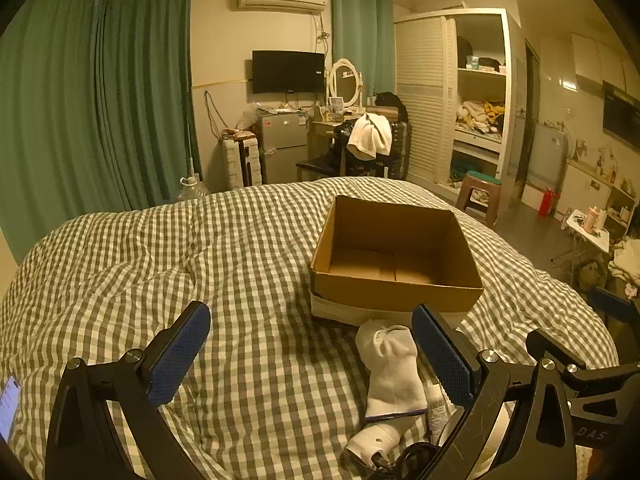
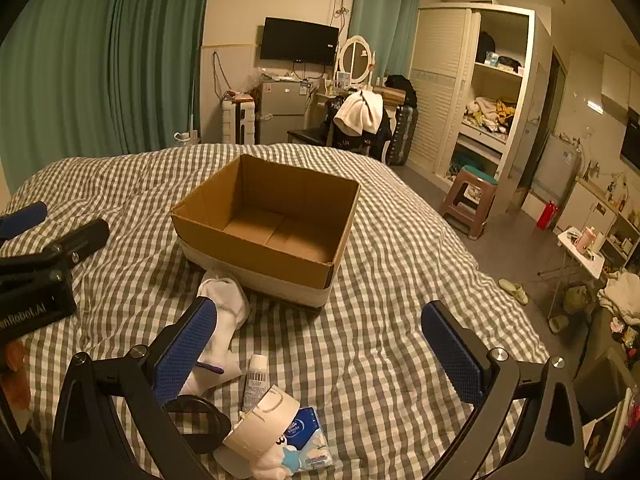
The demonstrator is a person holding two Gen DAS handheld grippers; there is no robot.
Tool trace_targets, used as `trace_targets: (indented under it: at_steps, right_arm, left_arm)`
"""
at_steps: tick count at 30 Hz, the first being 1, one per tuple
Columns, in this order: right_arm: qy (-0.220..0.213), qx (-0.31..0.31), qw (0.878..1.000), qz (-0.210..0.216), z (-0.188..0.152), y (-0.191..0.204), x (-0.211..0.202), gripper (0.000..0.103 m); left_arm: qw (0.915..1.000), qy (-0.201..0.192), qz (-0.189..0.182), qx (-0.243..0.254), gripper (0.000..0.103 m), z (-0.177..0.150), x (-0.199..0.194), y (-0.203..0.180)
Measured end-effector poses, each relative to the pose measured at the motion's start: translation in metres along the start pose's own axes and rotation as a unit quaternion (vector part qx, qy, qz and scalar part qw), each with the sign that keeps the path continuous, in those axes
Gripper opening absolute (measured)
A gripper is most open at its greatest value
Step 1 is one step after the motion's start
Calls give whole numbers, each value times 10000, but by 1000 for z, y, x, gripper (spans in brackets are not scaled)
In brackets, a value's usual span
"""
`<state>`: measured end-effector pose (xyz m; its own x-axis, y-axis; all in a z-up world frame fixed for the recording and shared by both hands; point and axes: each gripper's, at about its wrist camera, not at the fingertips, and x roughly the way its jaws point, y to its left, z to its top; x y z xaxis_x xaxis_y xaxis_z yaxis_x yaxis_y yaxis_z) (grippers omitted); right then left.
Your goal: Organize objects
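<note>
An empty open cardboard box (image 1: 396, 292) (image 2: 256, 254) sits on the checked bed. A white sock (image 1: 394, 368) (image 2: 226, 316) lies just in front of it. Nearer lie a small white tube (image 2: 256, 376) (image 1: 438, 412), a tape roll (image 2: 262, 420), a blue tissue pack (image 2: 308, 444) and dark sunglasses (image 2: 196, 420). My left gripper (image 1: 310, 354) is open and empty, the sock beside its right finger. My right gripper (image 2: 318, 354) is open and empty above the tube and tape roll. The left gripper also shows at the left of the right wrist view (image 2: 36, 248).
The checked duvet (image 1: 160, 272) covers the bed. A phone (image 1: 8, 404) lies at the near left edge. Beyond the bed stand a chair with a white towel (image 1: 368, 136), a fridge (image 1: 282, 144), a wardrobe (image 1: 452, 92) and a stool (image 2: 468, 200).
</note>
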<state>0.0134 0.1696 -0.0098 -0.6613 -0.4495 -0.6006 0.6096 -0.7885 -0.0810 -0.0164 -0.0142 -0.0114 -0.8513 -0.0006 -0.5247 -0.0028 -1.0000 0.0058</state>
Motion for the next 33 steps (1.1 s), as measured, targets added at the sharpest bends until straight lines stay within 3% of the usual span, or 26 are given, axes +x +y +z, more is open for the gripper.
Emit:
trace_targets:
  at_steps: [19,23,24,33]
  right_arm:
    - [107,-214,9993,282,-4,4,12,103]
    - [70,-332,9985,432,-4,4,9,103]
    - [2,-717,9927,968,-4,3,7,103]
    - [-50,-783,9911,1074,-1,0,2,103]
  left_arm:
    - [9999,47,-8,143,103,-5,-1,0]
    - [9999,85,14,70,103,-4,-1,3]
    - [9999,102,9,59,103,-4,-1,3]
    - [9998,155,20,122,103,-3,-1,0]
